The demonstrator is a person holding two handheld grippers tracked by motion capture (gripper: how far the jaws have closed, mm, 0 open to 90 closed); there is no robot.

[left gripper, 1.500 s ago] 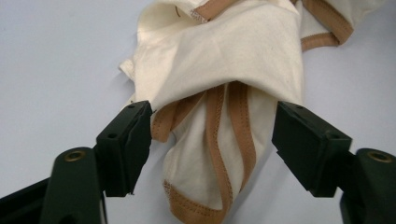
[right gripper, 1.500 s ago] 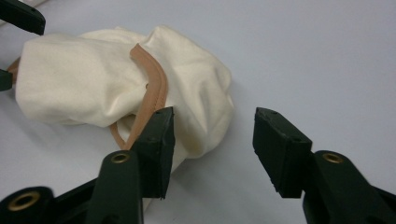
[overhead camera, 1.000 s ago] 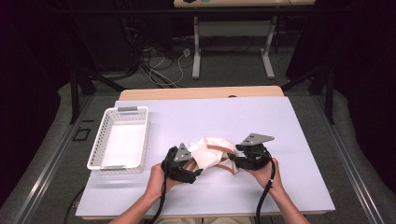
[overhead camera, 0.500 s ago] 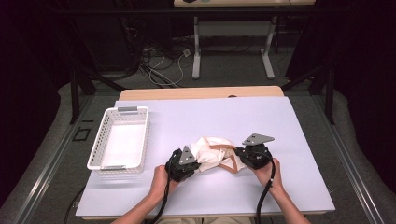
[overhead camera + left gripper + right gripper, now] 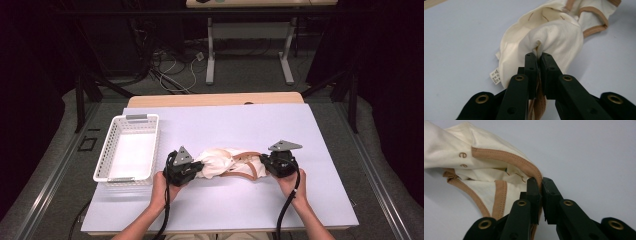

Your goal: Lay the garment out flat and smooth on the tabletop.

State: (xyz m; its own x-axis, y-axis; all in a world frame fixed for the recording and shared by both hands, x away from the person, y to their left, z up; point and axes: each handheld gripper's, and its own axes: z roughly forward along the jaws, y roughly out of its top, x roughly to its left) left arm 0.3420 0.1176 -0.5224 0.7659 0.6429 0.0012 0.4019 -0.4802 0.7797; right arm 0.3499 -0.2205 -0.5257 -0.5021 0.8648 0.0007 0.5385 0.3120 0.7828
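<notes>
Far left of the high view, we're seeing the white basket point(image 5: 128, 148) sitting on the pale table cover point(image 5: 225, 210), its near end just beside our left hand point(image 5: 161, 185) and well apart from the work.

Moving right, we're holding the left gripper point(image 5: 196, 169) left of centre in the frame. Its jaws have just been closing, and in the left gripper view they're clenched on a bunched fold of the cream garment point(image 5: 549, 37); the cloth is puckering right at the left gripper point(image 5: 538, 55) tips, and a strip of tan trim point(image 5: 539, 100) is hanging down between the jaws. A small white label point(image 5: 495, 76) is sticking out at the garment's lower left edge there.

In the middle of the high view, the garment point(image 5: 225, 162) is lying crumpled on the table cover between our two grippers, its tan-edged loops towards the right.

Further right, we're gripping with the right gripper point(image 5: 262, 164). Its jaws have also just been closing, and the right gripper view shows them pinching the tan-bound hem point(image 5: 524, 161) of the garment point(image 5: 446, 147), the right gripper point(image 5: 541, 180) tips meeting on that edge. Our right hand point(image 5: 291, 182) is sitting at the lower right of the garment.
</notes>
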